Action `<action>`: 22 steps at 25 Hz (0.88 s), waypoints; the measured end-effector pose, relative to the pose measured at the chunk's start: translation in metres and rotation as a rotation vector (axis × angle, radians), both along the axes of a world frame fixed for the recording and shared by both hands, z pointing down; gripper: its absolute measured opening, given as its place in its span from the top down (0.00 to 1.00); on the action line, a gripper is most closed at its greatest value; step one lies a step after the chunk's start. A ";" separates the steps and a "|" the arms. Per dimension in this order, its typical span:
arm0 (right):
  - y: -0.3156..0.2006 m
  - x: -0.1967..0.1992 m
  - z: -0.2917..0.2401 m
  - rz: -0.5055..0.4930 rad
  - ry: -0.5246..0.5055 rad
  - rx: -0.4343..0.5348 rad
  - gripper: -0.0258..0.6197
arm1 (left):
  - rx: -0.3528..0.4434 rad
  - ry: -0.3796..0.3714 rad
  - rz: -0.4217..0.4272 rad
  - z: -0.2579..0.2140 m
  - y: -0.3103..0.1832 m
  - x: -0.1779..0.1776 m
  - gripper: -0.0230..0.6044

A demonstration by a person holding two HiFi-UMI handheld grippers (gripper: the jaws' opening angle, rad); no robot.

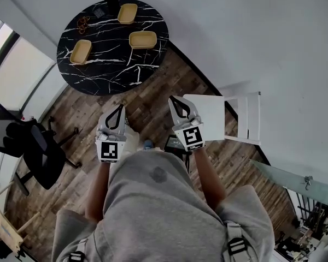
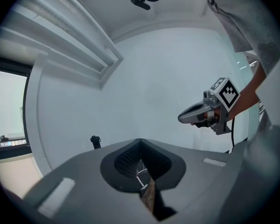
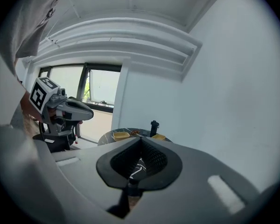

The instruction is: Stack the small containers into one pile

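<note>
Carrying left gripper and right gripper closed and empty suits the approach — three small containers sit apart on the desk, well ahead.

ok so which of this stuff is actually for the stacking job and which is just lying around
For the job: back container, middle container, left container, all apart on the round table; left gripper and right gripper, both shut and empty.
Lying about: black object, brown bits, white chair, black office chair.
</note>
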State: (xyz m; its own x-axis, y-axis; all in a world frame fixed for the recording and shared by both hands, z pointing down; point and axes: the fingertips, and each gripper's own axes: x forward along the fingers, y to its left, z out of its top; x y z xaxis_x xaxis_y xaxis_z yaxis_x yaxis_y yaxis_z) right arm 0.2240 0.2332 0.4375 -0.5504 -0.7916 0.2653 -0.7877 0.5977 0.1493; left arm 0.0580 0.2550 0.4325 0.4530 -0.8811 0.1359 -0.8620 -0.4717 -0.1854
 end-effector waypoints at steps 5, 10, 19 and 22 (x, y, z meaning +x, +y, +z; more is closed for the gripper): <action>-0.045 -0.037 -0.005 -0.040 -0.009 0.021 0.94 | 0.011 0.014 -0.014 -0.001 -0.044 -0.027 0.96; -0.086 -0.081 -0.004 -0.094 0.001 -0.004 0.94 | 0.007 0.030 -0.041 -0.002 -0.082 -0.063 0.96; -0.153 -0.146 0.013 -0.135 0.077 -0.031 0.94 | -0.047 0.044 -0.095 0.029 -0.146 -0.151 0.96; -0.175 -0.162 0.022 -0.158 0.129 -0.040 0.94 | -0.054 0.035 -0.101 0.040 -0.168 -0.174 0.96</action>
